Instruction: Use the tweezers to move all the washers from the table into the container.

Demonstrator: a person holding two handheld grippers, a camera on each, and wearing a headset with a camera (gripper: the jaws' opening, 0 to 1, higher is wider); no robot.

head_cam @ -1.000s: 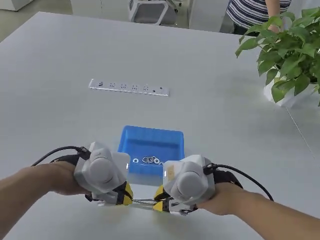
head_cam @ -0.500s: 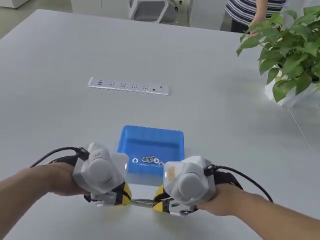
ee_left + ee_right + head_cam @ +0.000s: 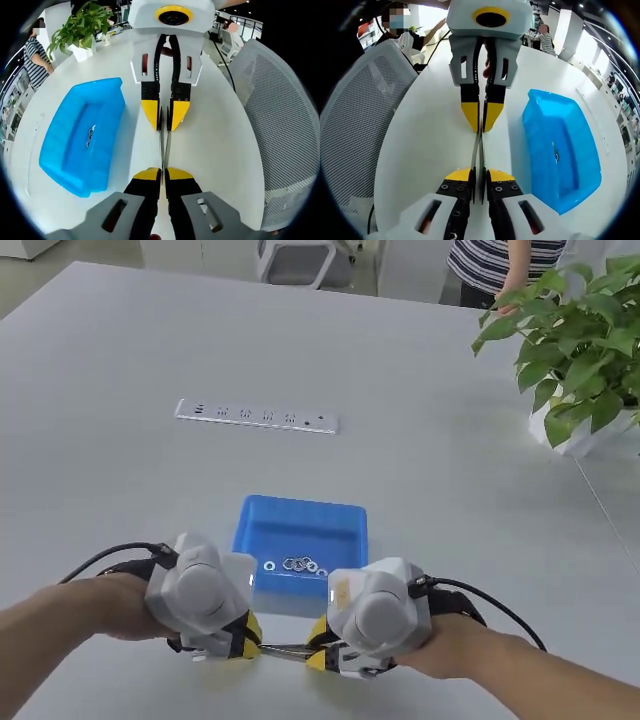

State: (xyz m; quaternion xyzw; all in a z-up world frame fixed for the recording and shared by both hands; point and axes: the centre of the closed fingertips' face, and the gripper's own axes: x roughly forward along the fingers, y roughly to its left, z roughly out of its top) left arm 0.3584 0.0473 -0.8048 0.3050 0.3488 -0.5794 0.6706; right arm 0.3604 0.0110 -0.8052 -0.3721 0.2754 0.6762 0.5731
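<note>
I hold my left gripper and my right gripper low at the near edge of the white table. They point at each other, yellow tips almost meeting. My left hand and right hand wrap the handles from the outer sides, with both forearms angled in from the near corners.

The thin metal tweezers lie level between the two grippers, a little above the tabletop. In the left gripper view my own jaws are pressed together on one end of the metal tweezers, and the opposite jaws pinch the other end. The right gripper view shows the same grip from the other side.

Just beyond the grippers sits the blue plastic container. A small cluster of steel washers lies inside it, near its nearer wall.

A white power strip lies farther back, and a green potted plant stands at the far right.
</note>
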